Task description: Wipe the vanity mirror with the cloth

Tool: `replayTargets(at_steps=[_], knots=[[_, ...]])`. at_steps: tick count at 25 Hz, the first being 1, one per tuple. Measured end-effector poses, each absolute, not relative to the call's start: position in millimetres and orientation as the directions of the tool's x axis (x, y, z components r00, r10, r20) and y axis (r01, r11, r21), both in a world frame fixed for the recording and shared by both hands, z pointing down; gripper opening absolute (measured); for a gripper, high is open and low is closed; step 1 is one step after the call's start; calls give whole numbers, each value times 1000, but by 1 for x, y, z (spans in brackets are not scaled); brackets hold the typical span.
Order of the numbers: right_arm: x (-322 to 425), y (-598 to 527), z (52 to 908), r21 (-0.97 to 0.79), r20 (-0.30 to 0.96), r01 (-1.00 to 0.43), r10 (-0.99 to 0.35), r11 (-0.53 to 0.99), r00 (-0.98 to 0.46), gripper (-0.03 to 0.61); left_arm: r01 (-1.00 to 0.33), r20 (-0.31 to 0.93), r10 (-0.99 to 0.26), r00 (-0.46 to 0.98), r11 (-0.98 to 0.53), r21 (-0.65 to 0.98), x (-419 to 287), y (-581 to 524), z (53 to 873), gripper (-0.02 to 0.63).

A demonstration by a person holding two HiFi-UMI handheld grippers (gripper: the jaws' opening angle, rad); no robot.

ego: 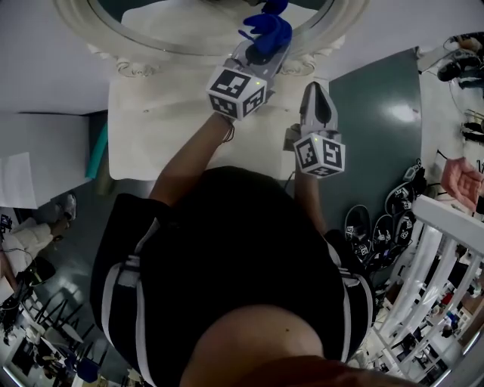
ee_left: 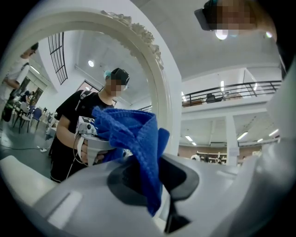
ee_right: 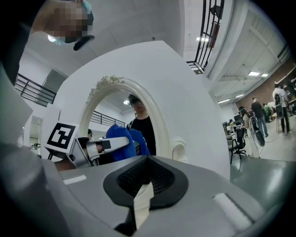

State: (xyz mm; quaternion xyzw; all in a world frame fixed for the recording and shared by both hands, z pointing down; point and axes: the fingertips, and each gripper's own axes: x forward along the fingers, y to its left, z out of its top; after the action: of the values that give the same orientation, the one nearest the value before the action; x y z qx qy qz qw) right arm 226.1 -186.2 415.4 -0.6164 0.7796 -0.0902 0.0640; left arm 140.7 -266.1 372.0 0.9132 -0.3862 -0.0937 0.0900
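Head view, from our left: the white vanity top (ego: 151,128) runs under the vanity mirror (ego: 181,21), whose carved white frame (ego: 91,34) curves across the top of the picture. Over the right part of that top we hold the left gripper (ego: 263,44), its marker cube (ego: 237,91) toward us and its jaws pointing up at the mirror's lower rim. A blue cloth (ego: 268,30) is bunched at its tip, lying over the lower edge of the frame and the glass. Just to the right and lower, the right gripper (ego: 318,94) hangs over the right edge of the vanity top, apart from the left one and from the cloth. Further right, dark shoes (ego: 370,227) lie on the green floor (ego: 378,98) beside a white railing (ego: 431,242).

Left gripper view: the jaws are clamped on the cloth, which is pinched between the dark pads (ee_left: 122,178) and stands up in a folded peak before the glass. The mirror fills the left of this view. The cloth's reflection sits right beside the cloth, and we cannot tell whether fabric touches glass.

Right gripper view: the left gripper and the cloth show at the left, in front of the arched mirror. Our right jaws are drawn together to a thin slit, with nothing between them.
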Motion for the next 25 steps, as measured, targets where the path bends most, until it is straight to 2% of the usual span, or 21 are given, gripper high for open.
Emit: replayTargets(at_steps=[10,25], knots=[[177,-185,415,-208,25,-929,-948,305,-317,0,-751,-77,-781,619,-618,235,83,-243,378,60],[73,-192,413,-205,30,-856,-871,474,-490,0,-866,-19,-893,449,-440,235,-31,-207,394,60]])
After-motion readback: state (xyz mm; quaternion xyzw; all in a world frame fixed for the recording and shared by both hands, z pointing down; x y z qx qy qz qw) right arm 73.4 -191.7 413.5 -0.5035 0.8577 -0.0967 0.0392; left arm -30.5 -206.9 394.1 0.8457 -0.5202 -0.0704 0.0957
